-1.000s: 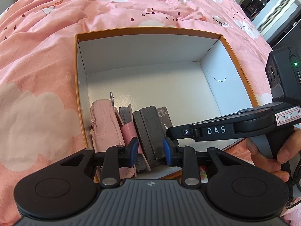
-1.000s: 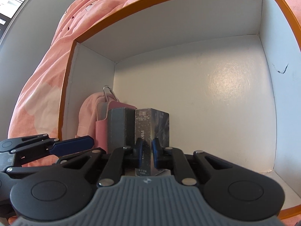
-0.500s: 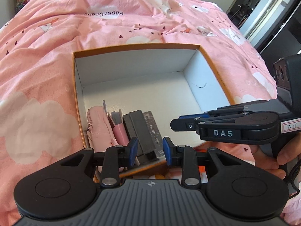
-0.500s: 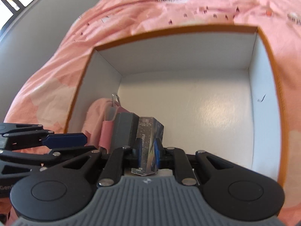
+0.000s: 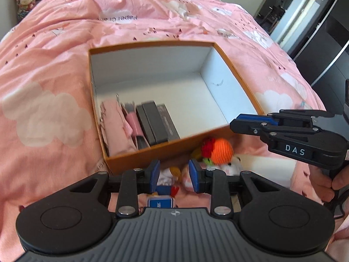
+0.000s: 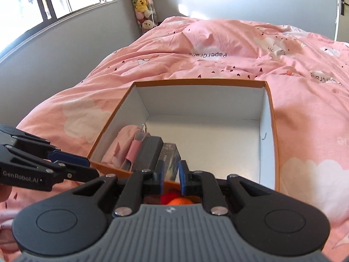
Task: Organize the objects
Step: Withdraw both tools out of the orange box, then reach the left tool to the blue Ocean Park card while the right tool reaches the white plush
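An orange box with a white inside [image 5: 226,59] [image 6: 270,100] lies on the pink bed. Along its left wall stand a pink pouch [image 5: 113,128] [image 6: 118,146], a pink clip holder [image 5: 134,126], a dark grey box [image 5: 150,124] [image 6: 150,152] and a dark printed box [image 5: 168,122] [image 6: 171,158]. My left gripper [image 5: 173,175] is open and empty, in front of the box's near wall. My right gripper [image 6: 170,178] is open and empty, above the near wall; in the left wrist view it [image 5: 237,123] is at the right. An orange and red knitted toy [image 5: 220,149] [image 6: 177,199] lies by the near wall.
The pink quilt [image 5: 43,65] with white clouds covers the bed all around. Small soft toys [image 5: 170,172] and a blue card pack [image 5: 160,202] lie under my left gripper. A wall, a window and hanging plush toys [image 6: 142,6] are behind the bed.
My right gripper has let go of the dark printed box, which now stands in the box, and has opened and pulled back. My left gripper has also drawn back out of the box.
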